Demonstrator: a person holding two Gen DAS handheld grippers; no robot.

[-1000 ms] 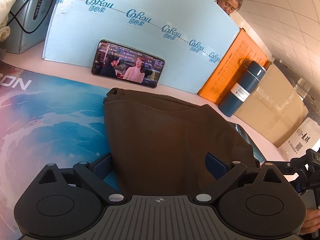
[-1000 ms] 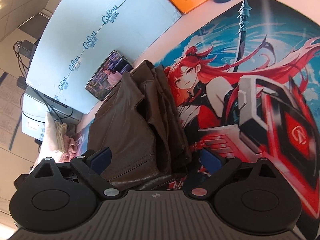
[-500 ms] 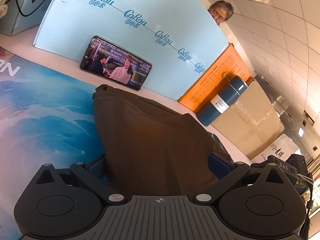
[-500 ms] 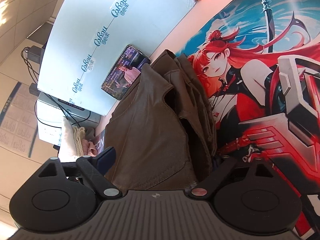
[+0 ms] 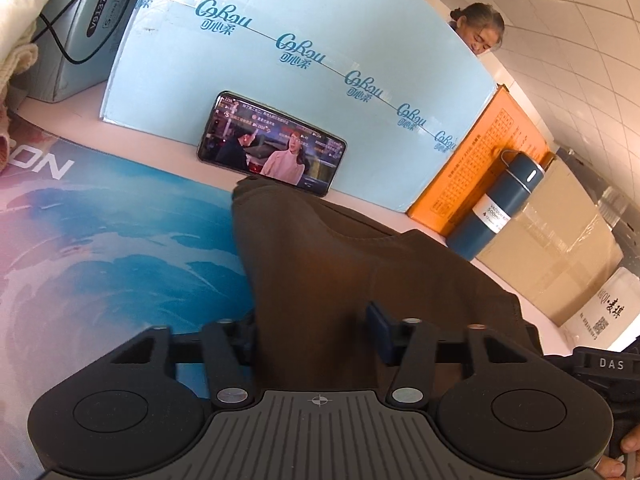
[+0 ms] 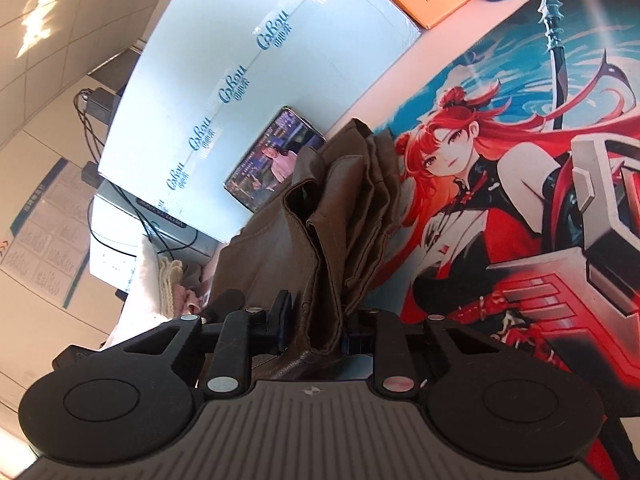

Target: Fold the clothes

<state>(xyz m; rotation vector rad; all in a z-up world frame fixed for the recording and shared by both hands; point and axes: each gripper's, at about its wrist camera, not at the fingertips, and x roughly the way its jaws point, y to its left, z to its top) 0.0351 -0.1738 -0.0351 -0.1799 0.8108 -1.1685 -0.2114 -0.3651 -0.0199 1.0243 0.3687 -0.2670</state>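
Brown cloth fills the space between the fingers of my left gripper [image 5: 316, 334], so I cannot see whether the pads actually press it; only the right blue pad [image 5: 378, 330] shows, the other being buried behind the fabric. My right gripper [image 6: 316, 330] pinches a thick bundle of layers of the same brown garment [image 6: 320, 240], its pads nearly swallowed by the folds. The garment's near end is cut off below both cameras. It stands bunched on the printed desk mat [image 6: 520, 184], whose red-haired anime figure runs off the frame edge. Behind it a phone [image 5: 272, 152] leans on a pale blue carton [image 5: 304, 72], its screen partly hidden by the garment in the right view. An orange box [image 5: 484, 168] and a dark blue flask [image 5: 496, 208] stand beside the carton. A woman's face [image 5: 480, 36] peeks over the carton, mostly concealed. The cloth looks smooth, with stitched seams along its edges.
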